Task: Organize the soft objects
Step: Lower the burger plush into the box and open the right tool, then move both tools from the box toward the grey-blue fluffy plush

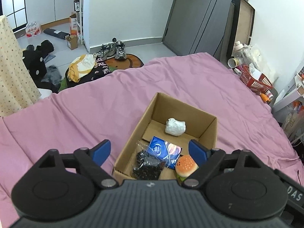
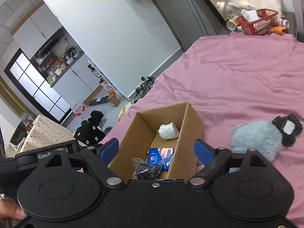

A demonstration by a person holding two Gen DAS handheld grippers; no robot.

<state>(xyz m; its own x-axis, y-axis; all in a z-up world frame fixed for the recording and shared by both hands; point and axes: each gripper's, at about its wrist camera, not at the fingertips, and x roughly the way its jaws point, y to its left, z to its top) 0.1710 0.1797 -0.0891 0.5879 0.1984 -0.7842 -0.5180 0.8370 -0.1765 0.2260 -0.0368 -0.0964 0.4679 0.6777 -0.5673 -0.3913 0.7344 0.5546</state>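
An open cardboard box (image 1: pixel 207 131) sits on the pink bed. Inside lie a white crumpled wad (image 1: pixel 175 127), a blue packet (image 1: pixel 165 151), a clear bag of black bits (image 1: pixel 146 168) and a burger plush (image 1: pixel 186 166). My left gripper (image 1: pixel 150 150) is open and empty, just above the box's near end. In the right wrist view the box (image 2: pixel 187 146) holds the wad (image 2: pixel 168 131), packet (image 2: pixel 160 156) and black bag (image 2: pixel 145 170). My right gripper (image 2: pixel 156 149) is open and empty over the box. A grey-blue plush (image 2: pixel 256 138) with a black patch (image 2: pixel 287 129) lies on the bed right of the box.
The pink bedsheet (image 1: pixel 76 117) spreads all around the box. A red basket (image 1: pixel 255 80) with bottles stands at the bed's far right corner. Clothes and shoes (image 1: pixel 114 52) lie on the floor beyond the bed. The left gripper's body (image 2: pixel 45 156) shows left of the box.
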